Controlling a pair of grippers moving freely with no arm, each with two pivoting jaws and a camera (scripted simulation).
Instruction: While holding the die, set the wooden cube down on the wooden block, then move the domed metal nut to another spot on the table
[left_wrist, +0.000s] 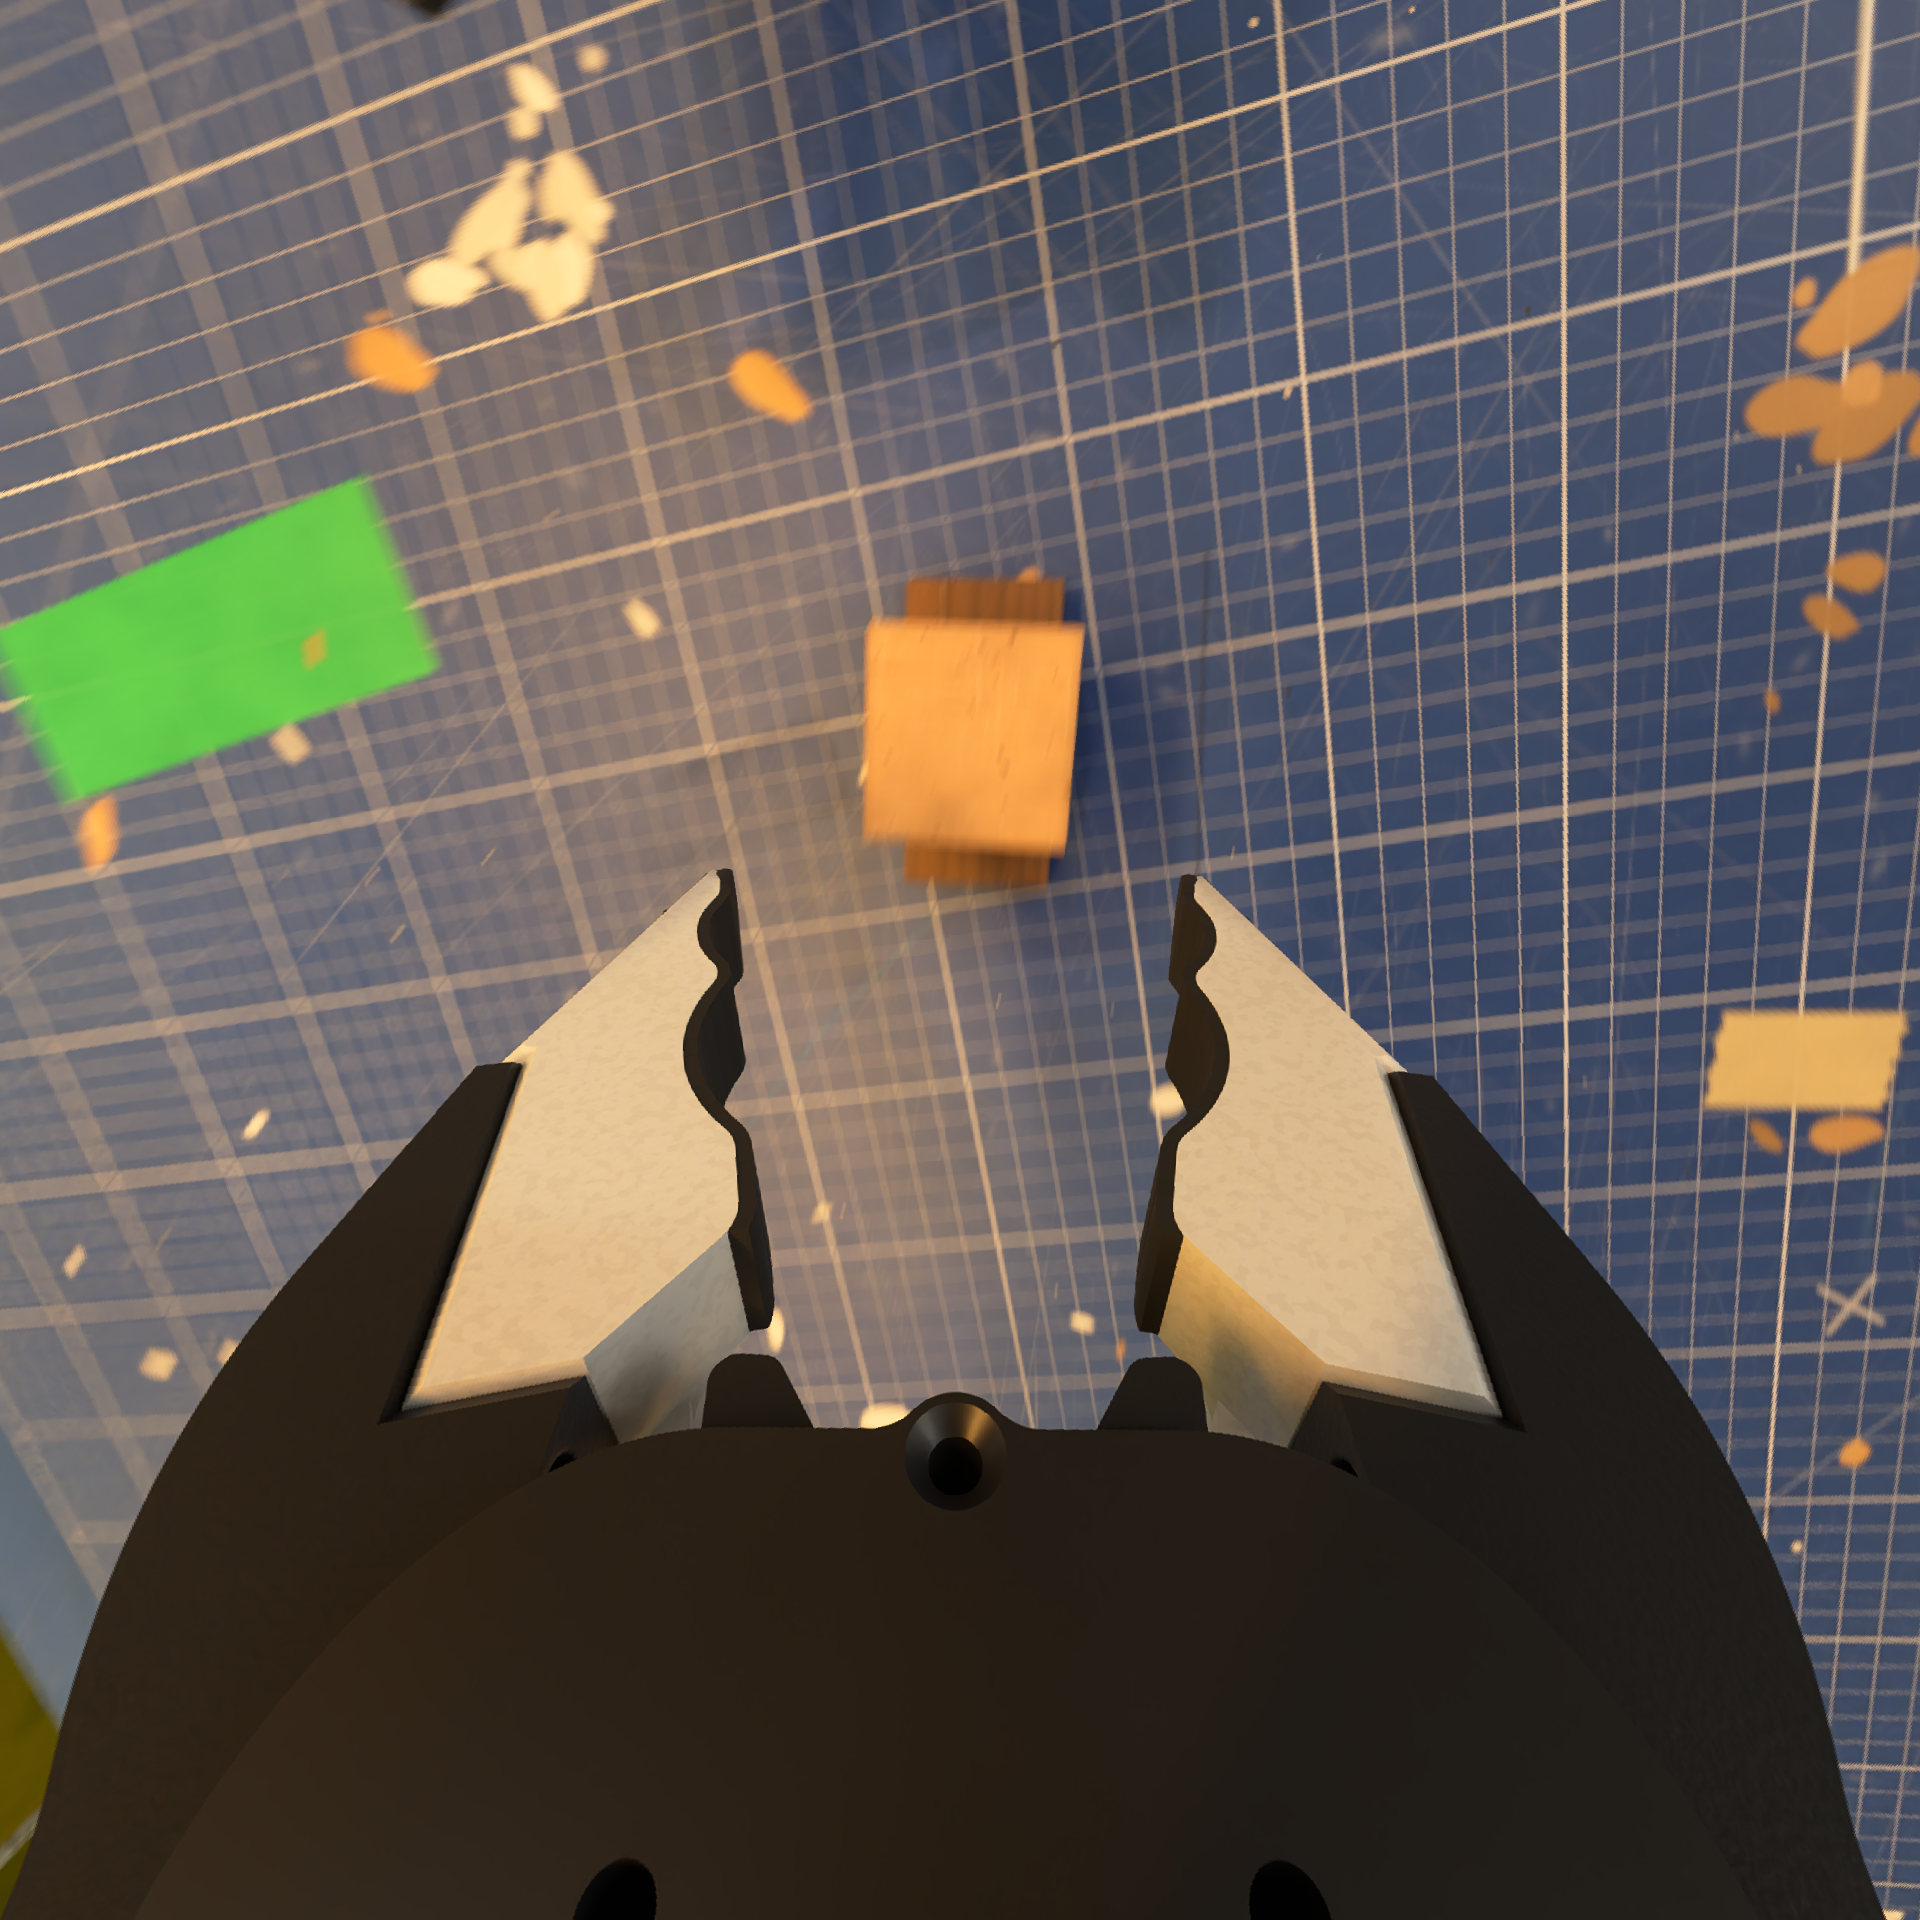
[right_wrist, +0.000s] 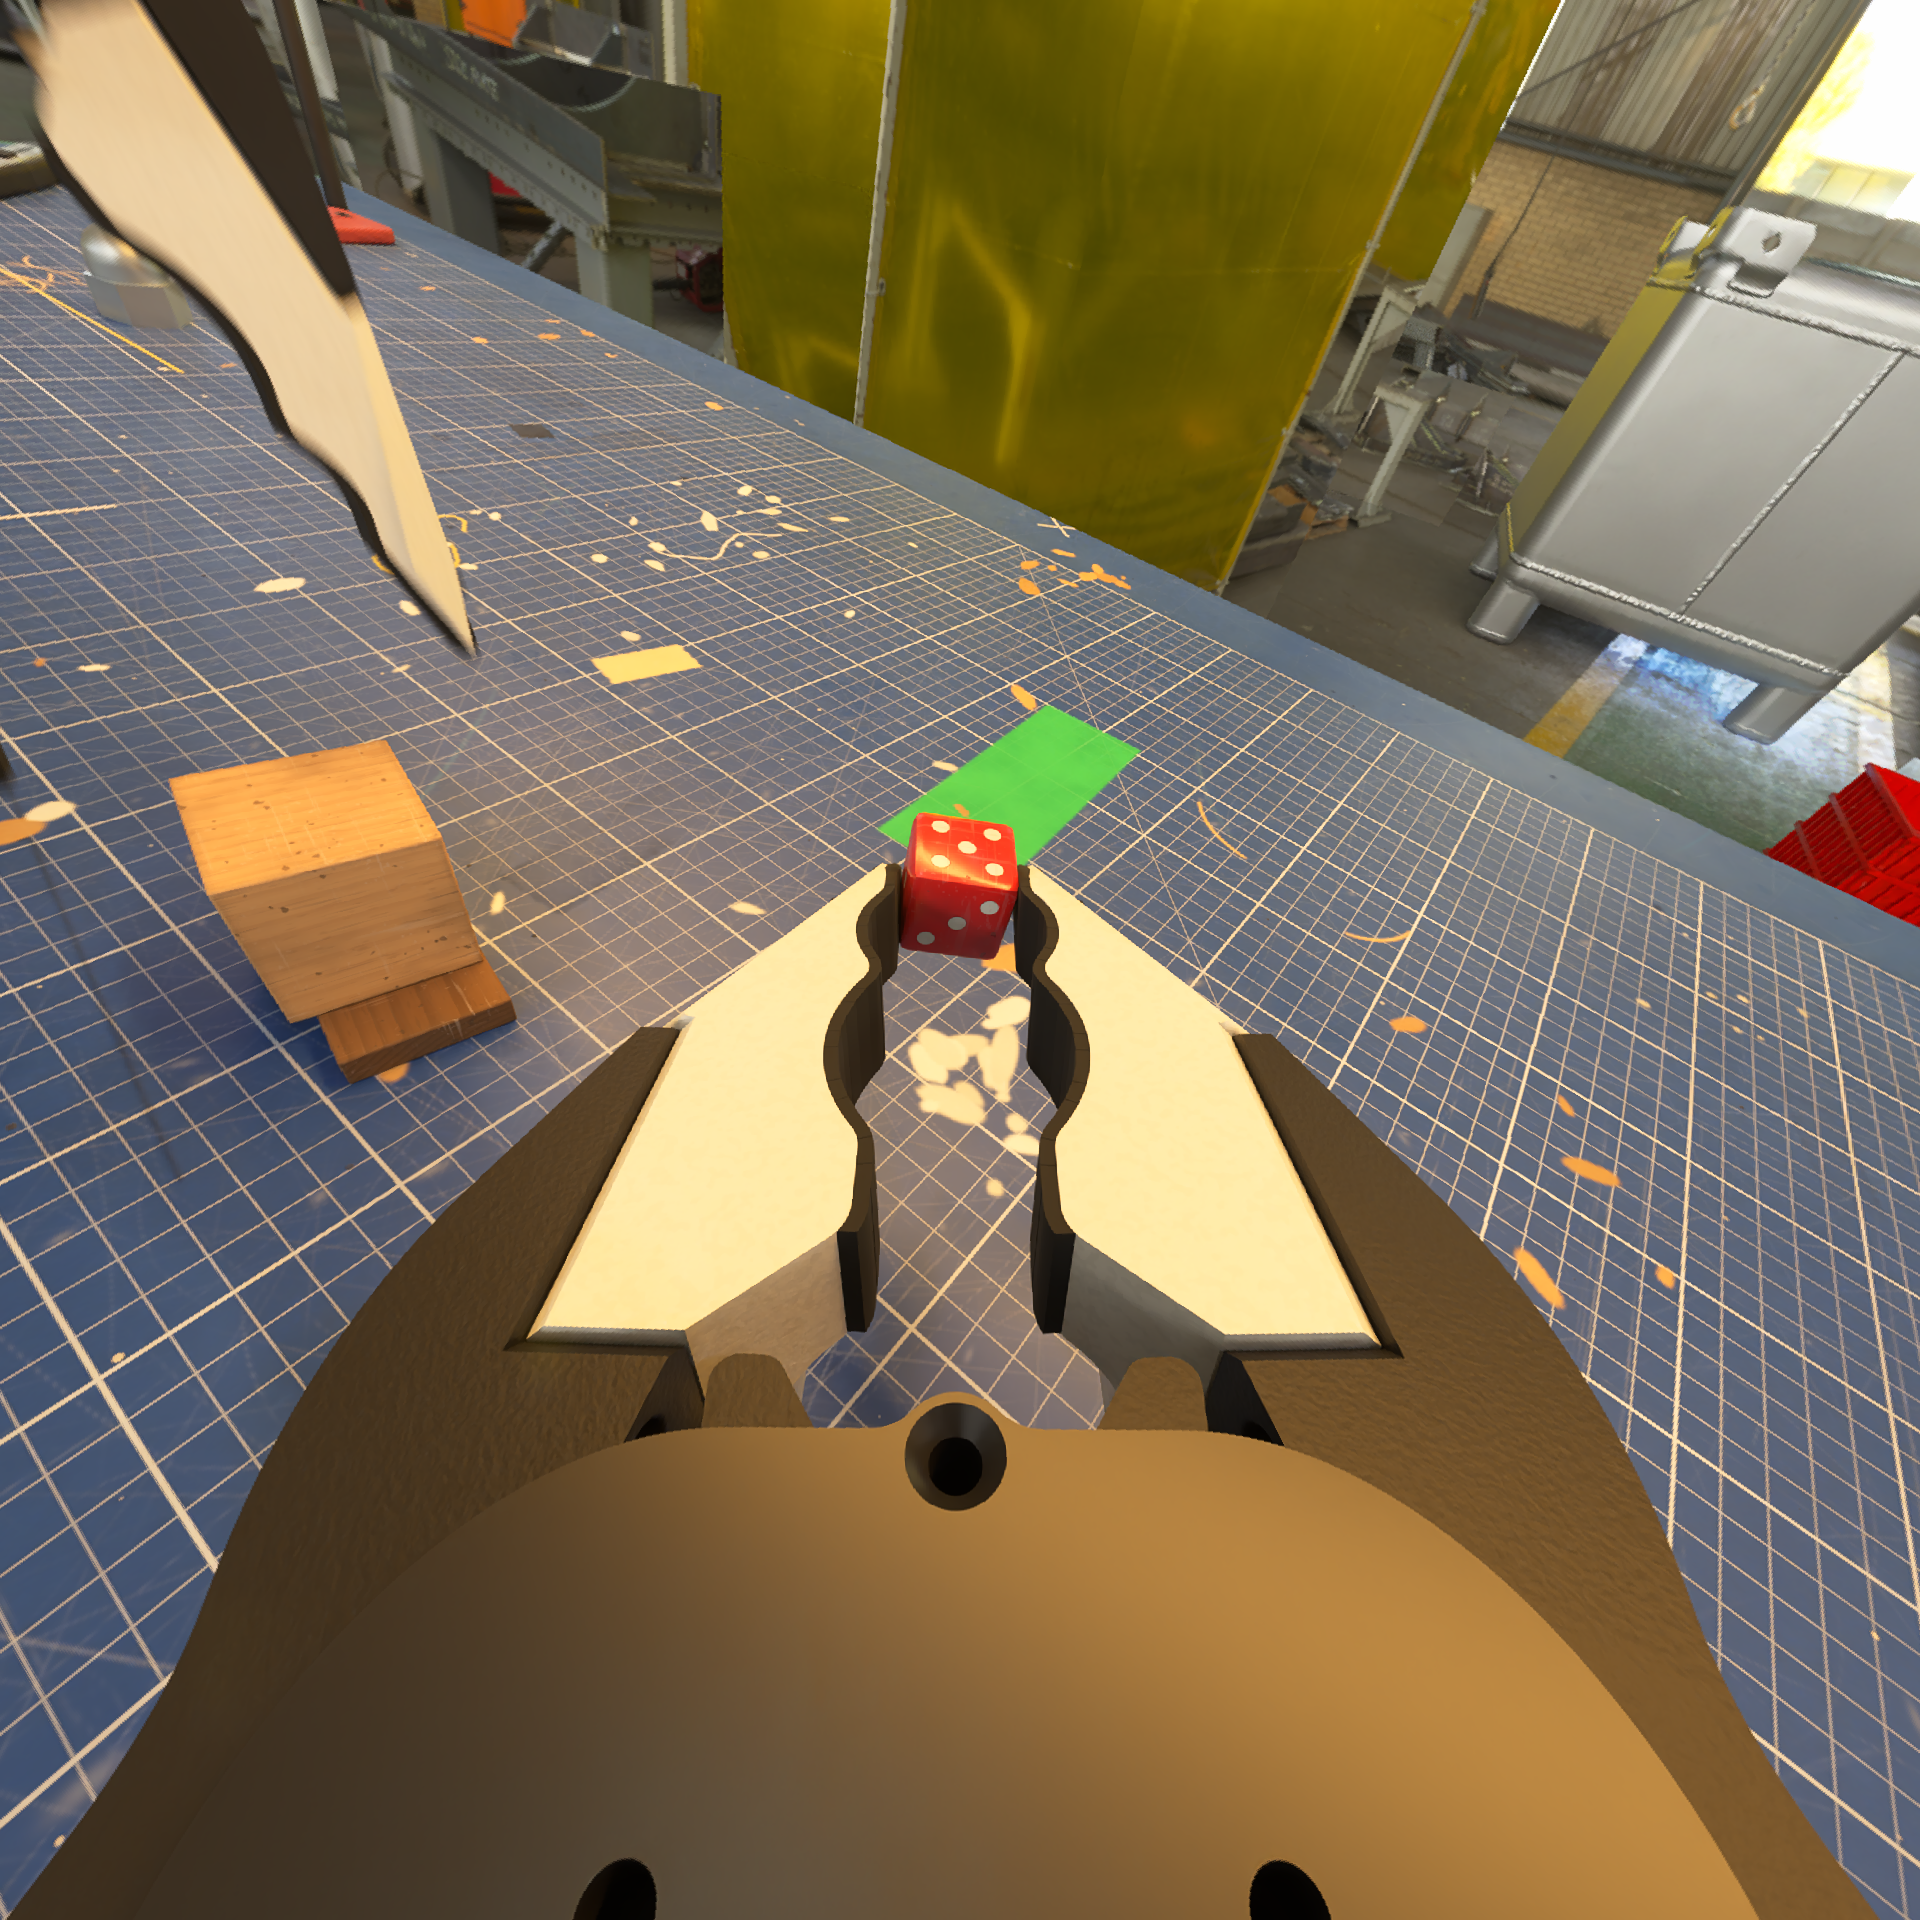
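My right gripper (right_wrist: 956, 883) pinches the red die (right_wrist: 958, 883) above the mat. The wooden cube (left_wrist: 968, 736) already sits on the wooden block (right_wrist: 416, 1018); my left gripper (left_wrist: 956, 878) hangs spread and empty above it. What's left is the domed metal nut (right_wrist: 130, 278), untouched near the worktop's far left corner.

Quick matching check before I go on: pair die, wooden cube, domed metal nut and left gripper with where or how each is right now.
1 die
2 wooden cube
3 domed metal nut
4 left gripper

a open and empty above the table
b resting on the wooden block
c clamped in the right gripper
d standing on the mat, far left

Pairs: 1-c, 2-b, 3-d, 4-a
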